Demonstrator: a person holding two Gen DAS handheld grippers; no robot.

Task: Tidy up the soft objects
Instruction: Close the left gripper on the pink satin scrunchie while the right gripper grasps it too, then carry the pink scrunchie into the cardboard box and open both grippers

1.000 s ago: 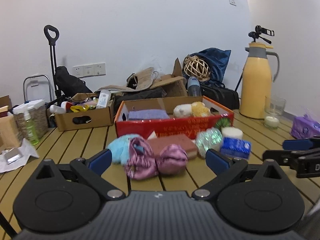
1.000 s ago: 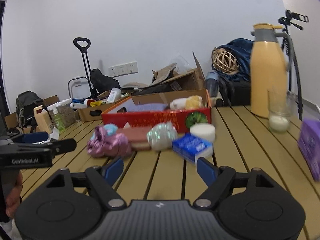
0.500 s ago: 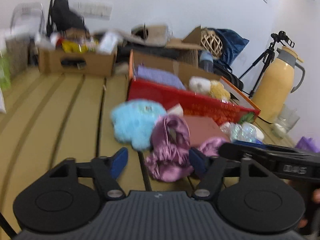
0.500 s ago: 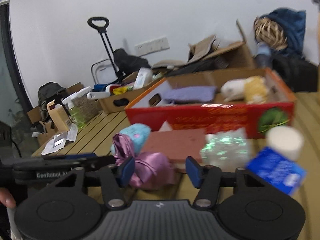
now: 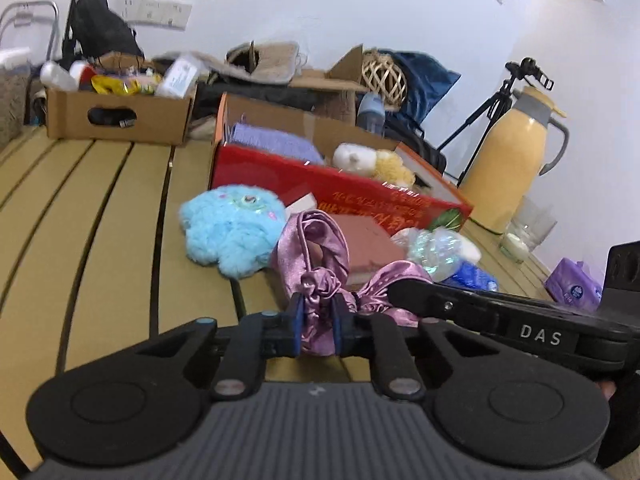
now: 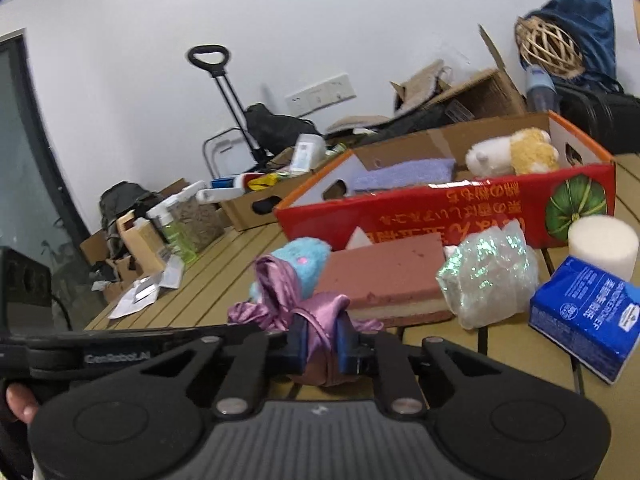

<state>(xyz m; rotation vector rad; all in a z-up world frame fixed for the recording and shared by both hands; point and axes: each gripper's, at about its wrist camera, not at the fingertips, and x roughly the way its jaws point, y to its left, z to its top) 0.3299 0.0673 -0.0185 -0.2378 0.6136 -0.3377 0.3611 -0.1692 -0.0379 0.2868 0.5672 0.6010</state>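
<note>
Both grippers are clenching the same thing: the left gripper [image 5: 316, 322] is pinching a gathered fold of the pink satin cloth [image 5: 316, 248] between its blue pads, and the right gripper [image 6: 322, 338] is squeezing another bunch of that cloth [image 6: 280, 292]. The cloth is lying at the near edge of the slatted wooden table [image 5: 100, 208], touching the blue plush toy [image 5: 232, 232] and overlapping the front of the pink sponge block [image 6: 384, 272].

Behind these, the red cardboard box [image 6: 452, 210] is sitting open, holding 3 soft items: a folded purple towel [image 6: 400, 174] at its left end, and a white plush [image 6: 486, 156] pressed against a yellow plush [image 6: 532, 152] at its right end. Farther back, a brown cardboard box [image 5: 116, 114] is holding bottles and packets, too blurred to name.

Just in front of the red box, an iridescent bag [image 6: 488, 276], a white foam cylinder [image 6: 602, 244] and a blue tissue pack [image 6: 588, 324] are resting close together.
</note>
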